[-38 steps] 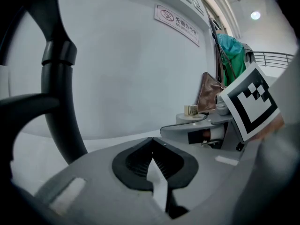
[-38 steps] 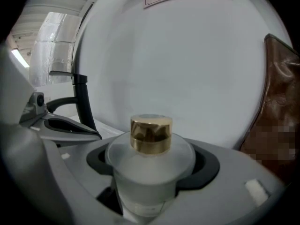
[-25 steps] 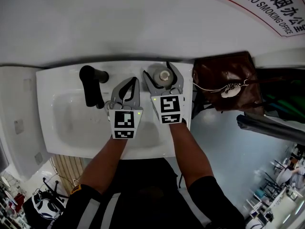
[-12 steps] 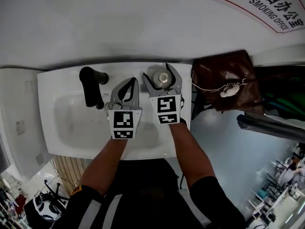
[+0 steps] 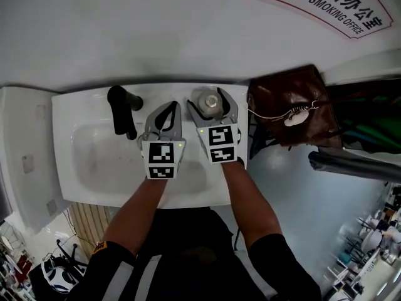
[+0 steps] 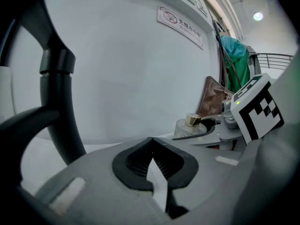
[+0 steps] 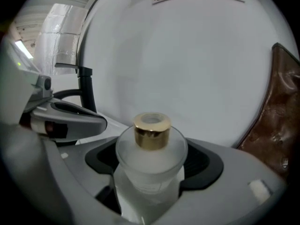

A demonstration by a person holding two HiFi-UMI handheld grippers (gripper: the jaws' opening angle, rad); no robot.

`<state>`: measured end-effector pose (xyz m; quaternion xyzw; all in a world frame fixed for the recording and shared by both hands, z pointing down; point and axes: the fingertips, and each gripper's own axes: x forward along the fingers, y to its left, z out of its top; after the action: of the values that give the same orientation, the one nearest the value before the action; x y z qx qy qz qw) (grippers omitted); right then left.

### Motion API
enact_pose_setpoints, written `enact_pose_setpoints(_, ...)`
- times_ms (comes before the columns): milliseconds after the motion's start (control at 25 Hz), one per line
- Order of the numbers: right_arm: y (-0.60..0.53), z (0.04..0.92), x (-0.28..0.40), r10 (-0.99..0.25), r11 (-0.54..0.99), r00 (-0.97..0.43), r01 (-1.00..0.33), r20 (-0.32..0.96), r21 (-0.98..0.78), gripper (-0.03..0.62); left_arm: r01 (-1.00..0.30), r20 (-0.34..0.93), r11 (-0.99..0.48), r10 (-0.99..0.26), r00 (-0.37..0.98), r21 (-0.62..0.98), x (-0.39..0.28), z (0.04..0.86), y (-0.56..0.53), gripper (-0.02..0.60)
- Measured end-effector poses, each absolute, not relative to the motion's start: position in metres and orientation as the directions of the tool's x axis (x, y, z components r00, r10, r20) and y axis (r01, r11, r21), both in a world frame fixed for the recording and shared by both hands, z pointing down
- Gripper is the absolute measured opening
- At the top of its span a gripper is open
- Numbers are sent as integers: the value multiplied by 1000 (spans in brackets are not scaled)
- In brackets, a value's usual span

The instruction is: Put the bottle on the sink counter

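Right gripper point(image 5: 212, 102) jaws opening around bottle point(image 7: 151, 146), upright at tabletop point(image 5: 81, 99) back edge, near right corner. Left gripper point(image 6: 151, 142) jaws closed, empty. Risk: I retract crooked, jaw clips bottle, topples it into basin point(image 5: 100, 162).

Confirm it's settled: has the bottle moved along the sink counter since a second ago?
No. The bottle keeps its distance from the black faucet and the right edge of the sink counter.
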<state>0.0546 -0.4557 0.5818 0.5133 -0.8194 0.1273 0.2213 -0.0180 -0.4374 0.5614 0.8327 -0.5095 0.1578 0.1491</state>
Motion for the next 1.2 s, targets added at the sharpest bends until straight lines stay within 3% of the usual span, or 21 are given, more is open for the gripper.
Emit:
enact_pose_setpoints(400,-418,559,69,-802,404,-365,-914,472,-20,376,-896,403,-430,-806,435,108,-18,543,-406,2)
enact_pose_setpoints(640,-394,536,79,-823,389,-358,-921,442,-23,336,-897,391,-434,-814,429,81,-11,525,-384,2)
enact_pose_setpoints(1000,-349,476,80,-854,409,-386,-912,349,-7,178,-909,329,-414,-853,406,49,-11,479,-347,2)
enact_pose_setpoints(1200,-315,445,74,-852,441,-418,-897,317,4,43,-916,295,-399,-871,392,40,-12,452,-319,2)
